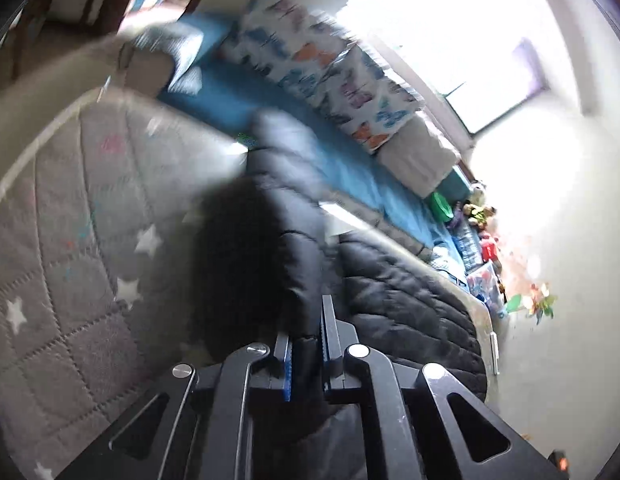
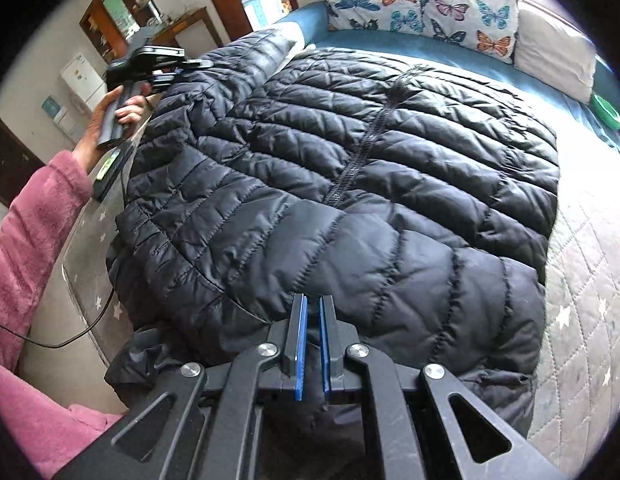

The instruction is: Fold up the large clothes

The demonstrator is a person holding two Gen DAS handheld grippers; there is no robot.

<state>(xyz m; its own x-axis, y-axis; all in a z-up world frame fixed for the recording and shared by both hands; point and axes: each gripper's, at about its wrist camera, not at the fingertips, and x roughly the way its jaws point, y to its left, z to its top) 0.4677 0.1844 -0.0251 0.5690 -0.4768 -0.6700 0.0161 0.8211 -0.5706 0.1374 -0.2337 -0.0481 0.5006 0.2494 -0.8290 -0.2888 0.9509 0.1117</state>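
Observation:
A large black quilted puffer jacket (image 2: 350, 184) lies spread on the bed, zipper line running up its middle. My left gripper (image 1: 305, 336) is shut on a fold of the jacket (image 1: 277, 240) and holds it lifted; the view is blurred. In the right wrist view the left gripper (image 2: 177, 68) is at the jacket's far left, at a raised sleeve, held by a hand in a pink sleeve. My right gripper (image 2: 313, 312) sits at the jacket's near edge, its blue pads (image 2: 301, 344) a narrow gap apart with nothing visibly between them.
The bed has a grey star-print quilt (image 2: 582, 320) and a blue sheet (image 2: 350, 40). Butterfly pillows (image 2: 422, 4) and a white pillow (image 2: 554, 52) line the head. A green bowl (image 2: 608, 110) sits at the right. A cable (image 2: 97, 312) hangs off the bed's left side.

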